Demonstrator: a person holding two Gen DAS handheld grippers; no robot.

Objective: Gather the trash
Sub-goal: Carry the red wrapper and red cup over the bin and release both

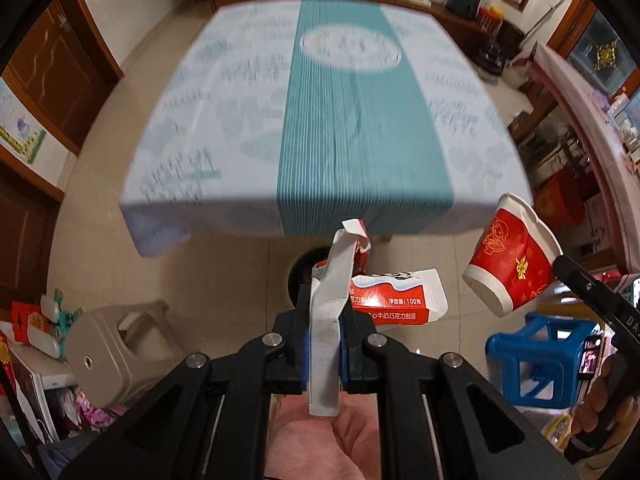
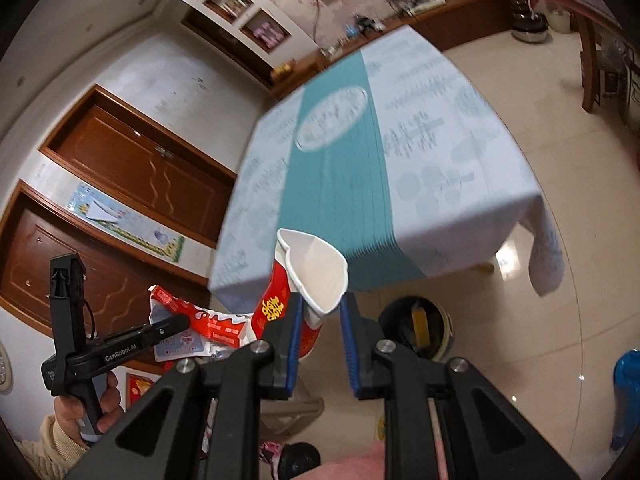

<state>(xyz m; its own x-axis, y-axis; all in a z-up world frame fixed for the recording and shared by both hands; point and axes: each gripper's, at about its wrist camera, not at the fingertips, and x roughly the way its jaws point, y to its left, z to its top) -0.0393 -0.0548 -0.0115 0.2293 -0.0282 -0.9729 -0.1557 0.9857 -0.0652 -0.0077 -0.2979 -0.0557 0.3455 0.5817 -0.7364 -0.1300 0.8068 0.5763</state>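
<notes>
My left gripper [image 1: 325,336] is shut on a torn red and white chocolate box [image 1: 396,296] by its white flap, held in the air in front of the table; the box also shows in the right wrist view [image 2: 200,326]. My right gripper [image 2: 320,316] is shut on the squashed rim of a red paper cup [image 2: 308,280] with gold marks. The cup also shows at the right of the left wrist view [image 1: 512,256]. A dark round bin [image 2: 416,328] stands on the floor below, near the table's front edge; it is partly hidden in the left wrist view [image 1: 298,280].
A table with a white and teal cloth [image 1: 328,120] lies ahead. A beige stool [image 1: 120,344] stands low left and a blue stool [image 1: 540,360] low right on the tiled floor. Brown doors [image 2: 132,168] line the left wall.
</notes>
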